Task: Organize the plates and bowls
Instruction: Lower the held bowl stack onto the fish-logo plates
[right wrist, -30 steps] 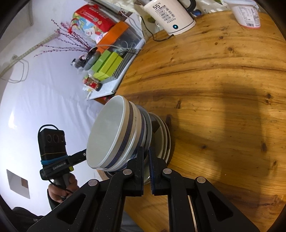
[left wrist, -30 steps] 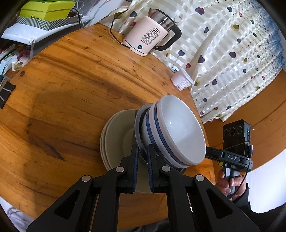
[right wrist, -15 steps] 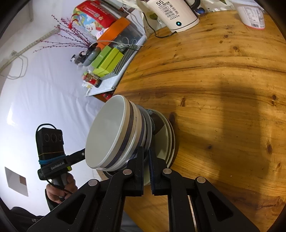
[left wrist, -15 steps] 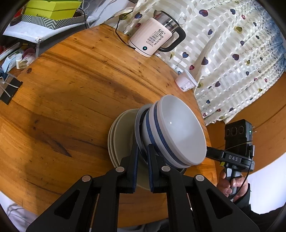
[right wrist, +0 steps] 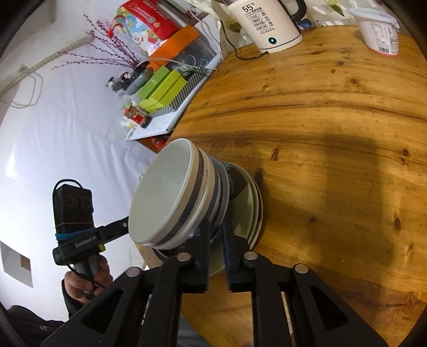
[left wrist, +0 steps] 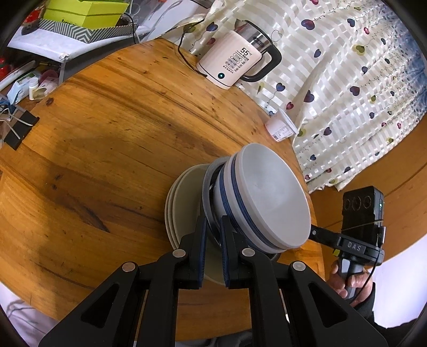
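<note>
A nested stack of white bowls with blue bands [left wrist: 267, 197] [right wrist: 165, 197] rests on a pile of cream plates [left wrist: 178, 208] [right wrist: 248, 213], near the edge of the round wooden table [left wrist: 106, 133]. My left gripper [left wrist: 213, 227] holds the grey rim of the lowest bowl, and its jaws are just starting to open. From the opposite side my right gripper [right wrist: 216, 229] straddles the same rim. Its jaws are opening, and a slim gap shows beside the rim. A hand [left wrist: 349, 283] [right wrist: 82, 280] holds each tool behind the stack.
At the far side of the table stand a white electric kettle [left wrist: 234, 66] [right wrist: 267, 24] with its cord and a white tub [left wrist: 280, 128] [right wrist: 379, 29]. A black binder clip [left wrist: 20, 128] lies at the left. Green boxes [left wrist: 85, 13] and clutter sit beyond the table, beside a heart-patterned curtain [left wrist: 347, 80].
The right gripper's jaws have parted a little around the bowl's rim. The bowls and plates have stayed where they were, and both hands have barely shifted.
</note>
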`<state>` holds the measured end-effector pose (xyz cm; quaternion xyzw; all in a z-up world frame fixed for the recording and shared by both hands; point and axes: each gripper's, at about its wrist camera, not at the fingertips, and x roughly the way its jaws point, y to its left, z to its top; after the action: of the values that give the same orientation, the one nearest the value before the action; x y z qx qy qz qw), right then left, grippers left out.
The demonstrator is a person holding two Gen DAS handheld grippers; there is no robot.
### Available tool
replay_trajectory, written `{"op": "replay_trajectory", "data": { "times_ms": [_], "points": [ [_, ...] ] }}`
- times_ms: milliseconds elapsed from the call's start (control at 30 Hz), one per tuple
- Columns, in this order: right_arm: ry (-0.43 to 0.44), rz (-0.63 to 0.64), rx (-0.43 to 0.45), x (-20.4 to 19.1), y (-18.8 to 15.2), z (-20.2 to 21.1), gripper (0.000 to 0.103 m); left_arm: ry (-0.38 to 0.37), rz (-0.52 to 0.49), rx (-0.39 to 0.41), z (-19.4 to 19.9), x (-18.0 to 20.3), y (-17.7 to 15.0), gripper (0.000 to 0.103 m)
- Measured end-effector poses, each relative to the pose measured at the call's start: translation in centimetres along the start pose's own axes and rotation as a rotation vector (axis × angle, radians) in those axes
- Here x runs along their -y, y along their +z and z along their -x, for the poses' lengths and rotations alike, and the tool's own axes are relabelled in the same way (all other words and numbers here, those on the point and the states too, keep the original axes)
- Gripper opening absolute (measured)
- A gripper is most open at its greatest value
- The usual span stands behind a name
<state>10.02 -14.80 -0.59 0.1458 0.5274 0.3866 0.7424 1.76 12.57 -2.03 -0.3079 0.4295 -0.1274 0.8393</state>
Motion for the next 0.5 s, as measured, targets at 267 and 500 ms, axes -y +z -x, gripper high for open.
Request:
{"op": "replay_trajectory", "data": {
  "times_ms": [267, 500],
  "points": [
    [-0.078, 0.031, 0.021, -0.44, -0.58, 0.30, 0.034, 0.031, -0.012, 0.014, 0.06, 0.16, -0.11, 0.014],
    [-0.089, 0.033, 0.008, -0.68, -0.65, -0.28, 0.020, 0.027, -0.025, 0.013, -0.07, 0.26, 0.16, 0.014]
  ]
}}
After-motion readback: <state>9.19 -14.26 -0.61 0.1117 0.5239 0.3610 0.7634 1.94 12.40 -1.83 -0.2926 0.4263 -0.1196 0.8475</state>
